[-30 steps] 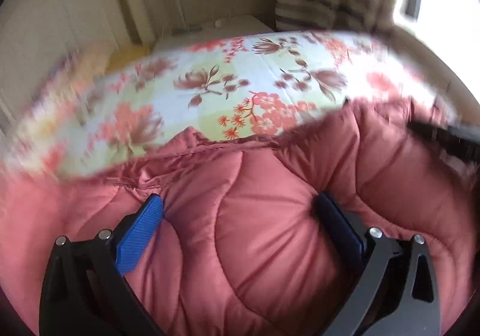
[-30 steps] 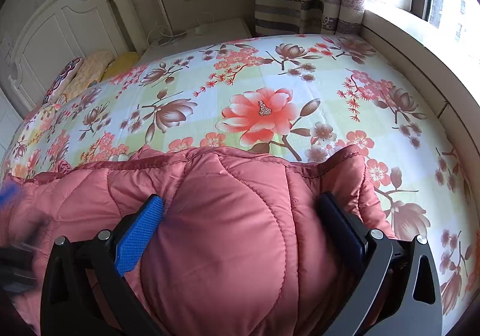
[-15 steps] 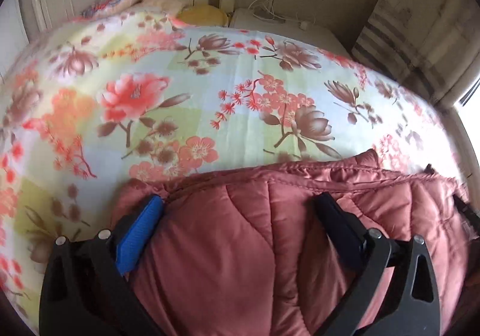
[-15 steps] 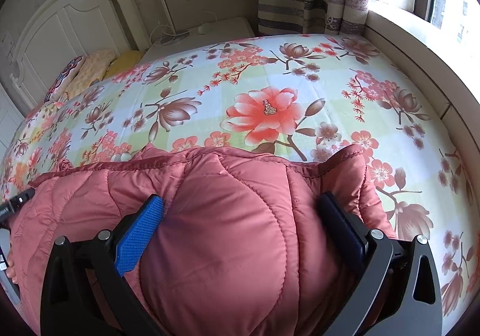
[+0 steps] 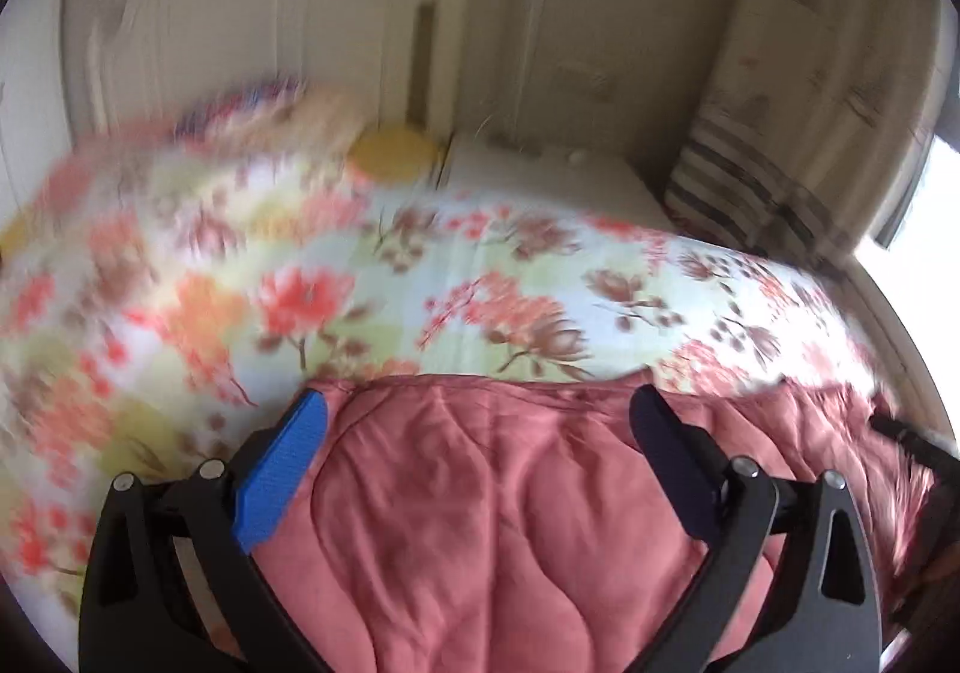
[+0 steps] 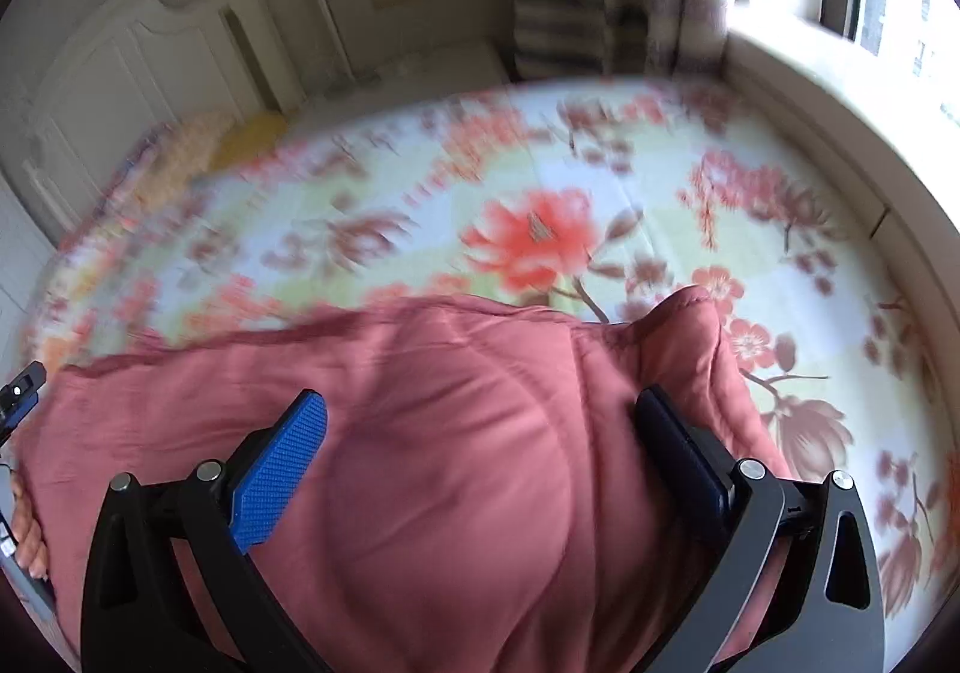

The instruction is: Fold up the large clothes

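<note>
I'm looking over a bed covered in a pale floral-print sheet (image 6: 540, 205), with a white panelled headboard (image 6: 138, 72) at its far end and a striped curtain (image 5: 750, 181) by the window; both views are smeared with motion blur. Across the near part of the bed lies the large quilted salmon-pink padded coat (image 6: 480, 433), its top edge running across both views. My right tool (image 6: 480, 433) has its fingers spread wide, with a puffed bulge of the coat filling the gap between them. My left tool (image 5: 474, 421) is equally wide apart, the coat's quilted fabric lying between its fingers up to the tips. Whether either one actually pinches cloth, I cannot tell.
</note>
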{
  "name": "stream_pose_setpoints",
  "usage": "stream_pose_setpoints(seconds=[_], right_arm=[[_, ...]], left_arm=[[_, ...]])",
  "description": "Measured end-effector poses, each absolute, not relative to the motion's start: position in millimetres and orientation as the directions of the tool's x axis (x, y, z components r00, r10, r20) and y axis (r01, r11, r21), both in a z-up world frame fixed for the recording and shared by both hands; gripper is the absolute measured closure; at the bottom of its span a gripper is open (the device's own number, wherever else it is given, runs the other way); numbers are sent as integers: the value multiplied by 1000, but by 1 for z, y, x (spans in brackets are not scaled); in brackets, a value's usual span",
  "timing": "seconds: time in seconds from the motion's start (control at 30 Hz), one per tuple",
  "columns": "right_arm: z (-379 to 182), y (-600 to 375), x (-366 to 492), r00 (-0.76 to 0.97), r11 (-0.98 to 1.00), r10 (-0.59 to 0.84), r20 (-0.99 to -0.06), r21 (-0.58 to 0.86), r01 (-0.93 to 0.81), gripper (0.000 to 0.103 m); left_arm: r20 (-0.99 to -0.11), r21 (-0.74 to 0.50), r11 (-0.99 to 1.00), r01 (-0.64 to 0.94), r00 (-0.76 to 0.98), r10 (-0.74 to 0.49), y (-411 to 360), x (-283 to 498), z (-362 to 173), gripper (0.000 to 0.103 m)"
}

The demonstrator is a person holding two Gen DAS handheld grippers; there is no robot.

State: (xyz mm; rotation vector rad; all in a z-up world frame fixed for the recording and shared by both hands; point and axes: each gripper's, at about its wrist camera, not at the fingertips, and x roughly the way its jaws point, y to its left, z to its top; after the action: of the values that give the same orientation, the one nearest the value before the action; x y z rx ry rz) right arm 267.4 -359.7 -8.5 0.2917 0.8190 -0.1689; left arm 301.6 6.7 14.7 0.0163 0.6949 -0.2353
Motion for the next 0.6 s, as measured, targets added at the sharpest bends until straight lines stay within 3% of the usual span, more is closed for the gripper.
stream_pose_setpoints(seconds=[0.13,0.23,0.3,0.43,0.6], right_arm=[[18,-288,233,745,994,50,-665,103,25,4],[-23,-244,239,643,993,56,-764,-22,-114,4],[-35,-249,237,667,994,90,-740,26,-105,4],[-26,-262,240,646,993,116,-754,88,-75,5],[-7,-324,221,687,989,-50,-725,58,134,4]], left_arm=[[-649,106,962,251,750,-124,-10,277,-16,2],[-740,-6,969,247,650,-170,3,296,-42,2],[-745,-83,966,245,629,-223,13,305,-39,2],[-760,-50,967,250,619,-199,9,308,-43,2],[-755,-61,966,252,621,-210,11,307,-45,2]])
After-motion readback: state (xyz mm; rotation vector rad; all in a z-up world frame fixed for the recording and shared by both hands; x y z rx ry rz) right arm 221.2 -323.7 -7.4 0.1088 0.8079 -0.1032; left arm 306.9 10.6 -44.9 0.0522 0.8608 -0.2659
